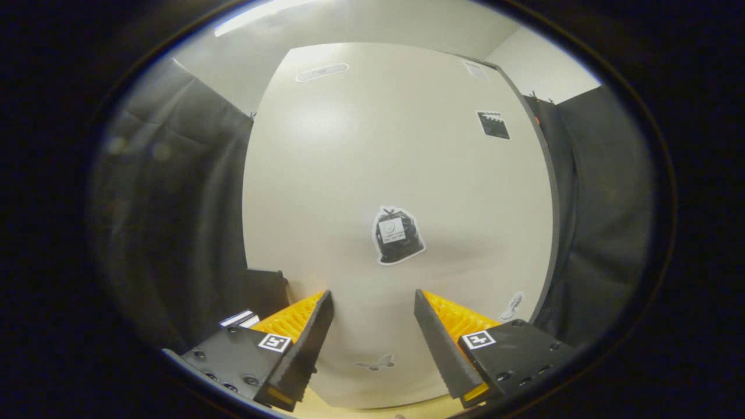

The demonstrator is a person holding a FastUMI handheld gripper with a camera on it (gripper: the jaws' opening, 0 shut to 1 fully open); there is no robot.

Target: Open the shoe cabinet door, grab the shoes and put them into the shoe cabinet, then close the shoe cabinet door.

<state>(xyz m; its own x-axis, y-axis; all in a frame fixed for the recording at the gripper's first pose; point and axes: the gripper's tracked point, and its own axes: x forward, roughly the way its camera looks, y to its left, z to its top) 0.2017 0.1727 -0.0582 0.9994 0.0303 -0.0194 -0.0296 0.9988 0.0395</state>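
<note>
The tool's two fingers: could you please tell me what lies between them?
Nothing is held; the tool is open, and the gripper view shows bare cabinet door between its fingers.

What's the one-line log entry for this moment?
claw: open, empty | ahead: closed pale flat cabinet door, black bag-shaped sticker | phase: facing door

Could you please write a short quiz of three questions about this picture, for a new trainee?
1. True or false: the gripper holds a shoe between its fingers.
2. Which sticker lies just ahead of the open fingers on the flat cream-white cabinet door?
A. the black rubbish-bag sticker
B. the small grey butterfly sticker
C. the black square sticker
3. Fill in: on both sides of the door hangs a black ____.

Key: 1 false, the fingers are open with nothing between them; 2 A; 3 cloth.
</note>
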